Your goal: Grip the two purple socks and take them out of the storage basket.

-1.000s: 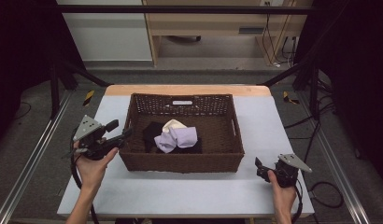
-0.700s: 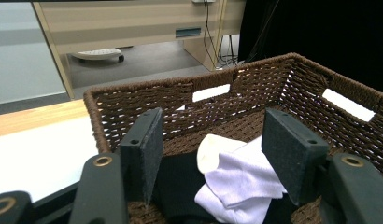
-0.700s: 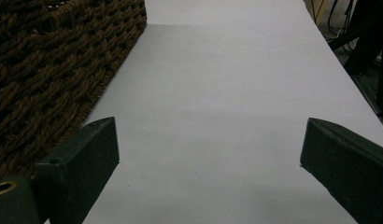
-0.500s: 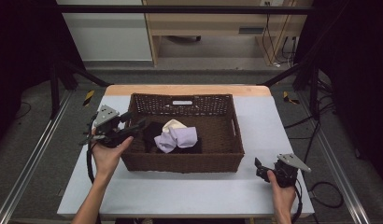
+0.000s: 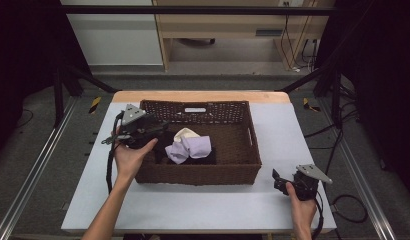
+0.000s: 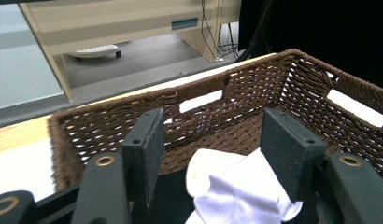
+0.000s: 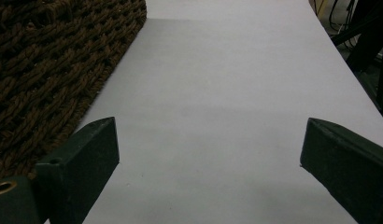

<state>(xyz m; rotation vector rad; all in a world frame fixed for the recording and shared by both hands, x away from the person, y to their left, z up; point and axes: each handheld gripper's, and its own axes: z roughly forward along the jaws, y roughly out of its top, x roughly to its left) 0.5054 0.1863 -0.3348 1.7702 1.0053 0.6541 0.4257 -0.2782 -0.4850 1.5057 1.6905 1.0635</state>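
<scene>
Tongs (image 6: 210, 154) gape above pale cloth (image 6: 231, 186), inside basket (image 6: 311, 88) rim.

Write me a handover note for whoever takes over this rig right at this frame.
Left tongs: open, over the left end of the brown wicker basket, jaws either side of the white cloth but not closed on it.
Right tongs: open, holding nothing, low over the bare table right of the basket.
Things: pale bundled cloths lie on something black in the basket.
Done: nothing lifted yet.
Left: likely close on a cloth and take it out.
</scene>
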